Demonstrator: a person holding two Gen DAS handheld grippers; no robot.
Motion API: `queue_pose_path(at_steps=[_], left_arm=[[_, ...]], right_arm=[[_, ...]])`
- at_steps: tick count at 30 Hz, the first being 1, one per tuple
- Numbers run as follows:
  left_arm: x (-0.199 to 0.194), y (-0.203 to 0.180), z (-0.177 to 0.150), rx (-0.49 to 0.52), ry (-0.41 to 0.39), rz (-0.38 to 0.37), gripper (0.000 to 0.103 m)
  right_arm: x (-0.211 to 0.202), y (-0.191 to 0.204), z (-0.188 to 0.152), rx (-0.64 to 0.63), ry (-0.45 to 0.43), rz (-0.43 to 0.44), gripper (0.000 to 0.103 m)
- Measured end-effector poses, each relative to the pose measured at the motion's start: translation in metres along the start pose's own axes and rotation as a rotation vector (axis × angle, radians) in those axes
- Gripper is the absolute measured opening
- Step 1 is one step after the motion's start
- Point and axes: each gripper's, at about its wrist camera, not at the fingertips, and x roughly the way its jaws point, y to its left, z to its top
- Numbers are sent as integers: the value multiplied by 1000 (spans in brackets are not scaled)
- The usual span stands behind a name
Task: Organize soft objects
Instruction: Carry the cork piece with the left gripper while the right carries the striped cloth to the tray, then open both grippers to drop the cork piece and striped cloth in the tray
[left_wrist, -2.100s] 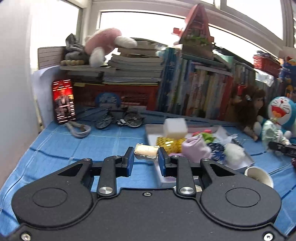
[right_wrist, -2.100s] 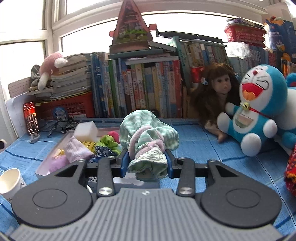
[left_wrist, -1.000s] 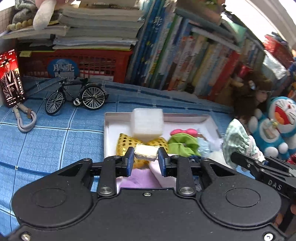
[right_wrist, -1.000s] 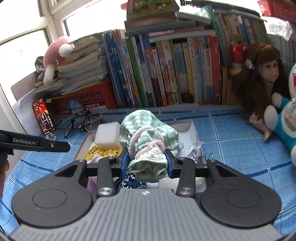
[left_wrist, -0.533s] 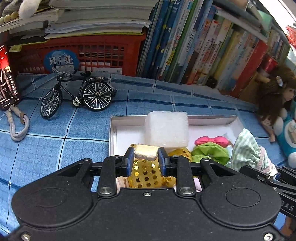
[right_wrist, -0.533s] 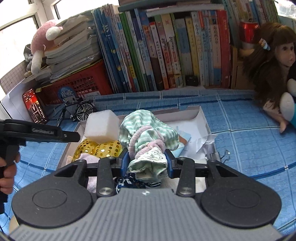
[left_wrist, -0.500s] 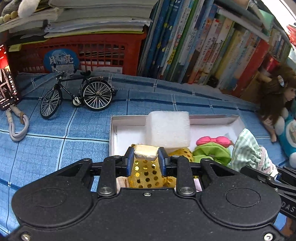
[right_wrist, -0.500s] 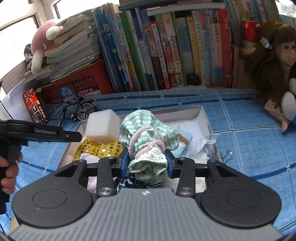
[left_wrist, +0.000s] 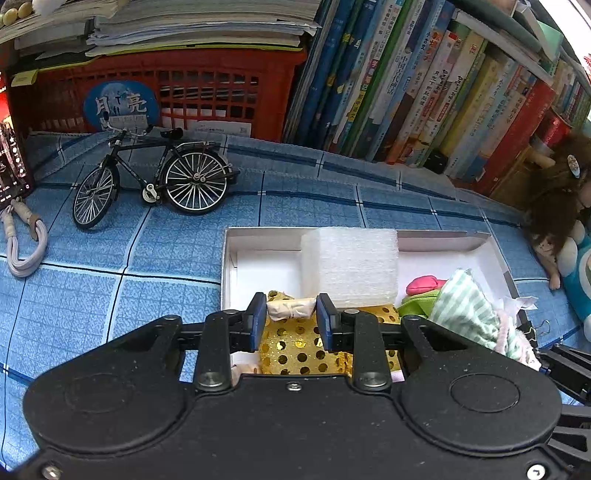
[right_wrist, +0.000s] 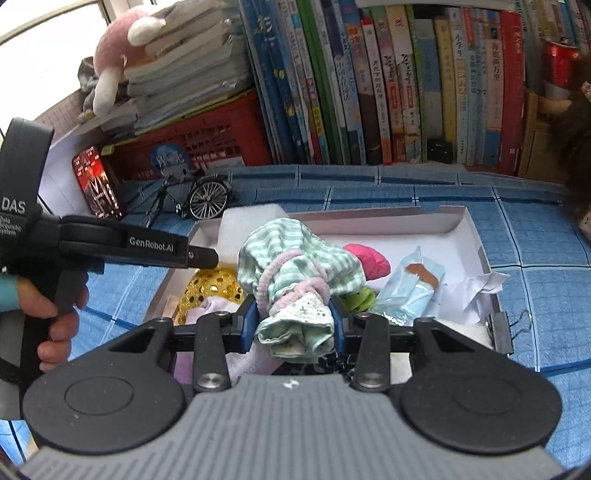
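My left gripper is shut on a small cream soft roll, held over the gold sequin bow at the near left of the white box. A white foam block stands just beyond it. My right gripper is shut on a green striped cloth bundle tied with a pink band, above the box's middle. That bundle also shows at the right of the left wrist view. The left gripper reaches in from the left, held by a person's hand.
The box holds a pink piece, a green piece, a lilac cloth and a blue packet. A toy bicycle, red basket, books and a doll stand behind it.
Both grippers have come forward and down over the white box, which now fills more of each view. Each still grips the same piece.
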Motion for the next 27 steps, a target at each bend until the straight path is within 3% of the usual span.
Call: queue_pose_path(at_steps=[4,11,15,27], left_arm=[[0,1,-1,1,-6,-13,39],[-6,-5,-4,11,-5,-23,50],[-14,-10,-8,36,-14,-24,55],[-69,-33,-27,122,-80,-28,75]], right_arm=[[-3,-3,0,9,3,11,48],[-10,-4,-1,15,-10,8,51],[-15,-3,-2,21,-25,6,63],[-58,8,-5,11,-116,-33,76]])
